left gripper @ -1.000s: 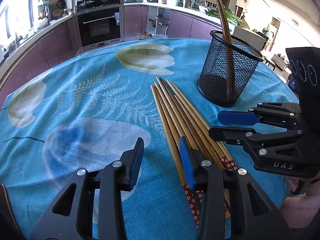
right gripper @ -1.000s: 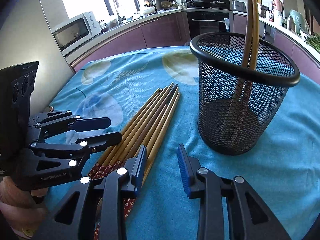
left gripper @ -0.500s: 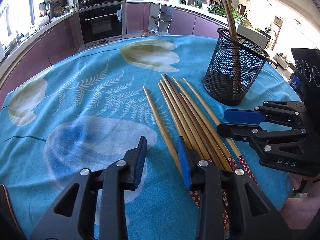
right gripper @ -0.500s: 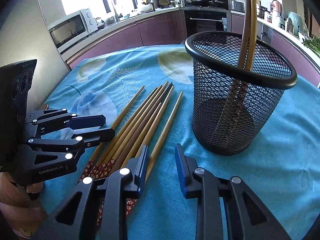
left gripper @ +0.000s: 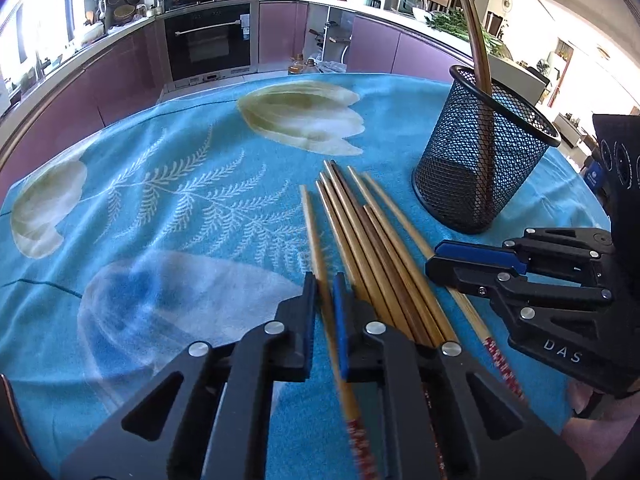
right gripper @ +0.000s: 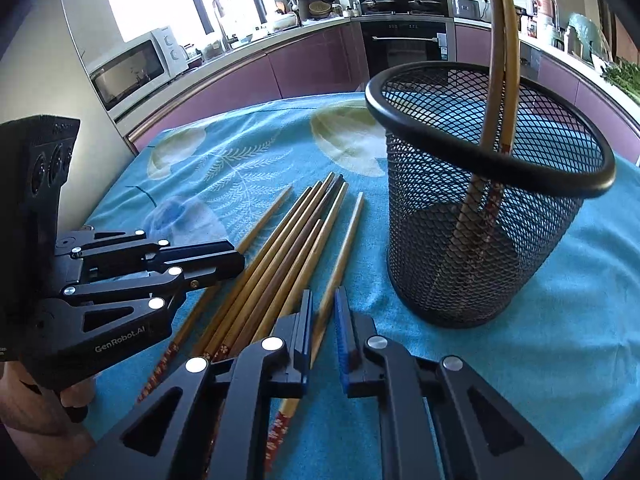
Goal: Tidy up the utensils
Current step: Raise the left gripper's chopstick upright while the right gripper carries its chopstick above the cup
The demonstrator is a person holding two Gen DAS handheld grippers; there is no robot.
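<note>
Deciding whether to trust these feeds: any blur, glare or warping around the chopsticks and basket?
Left wrist view: chopstick between the left gripper fingers smears near the bottom edge; windows blown out. Right wrist view: sharp; fisheye bows the mesh basket rim and its two standing chopsticks; window glare upper left.

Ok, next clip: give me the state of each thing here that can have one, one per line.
left gripper: jaws just closed, shut on the leftmost chopstick.
right gripper: jaws just closed, shut on the rightmost chopstick.
bundle of chopsticks: lying flat on the tablecloth, not gripped.
mesh holder: upright, with two chopsticks leaning inside.
oven: door shut.
</note>
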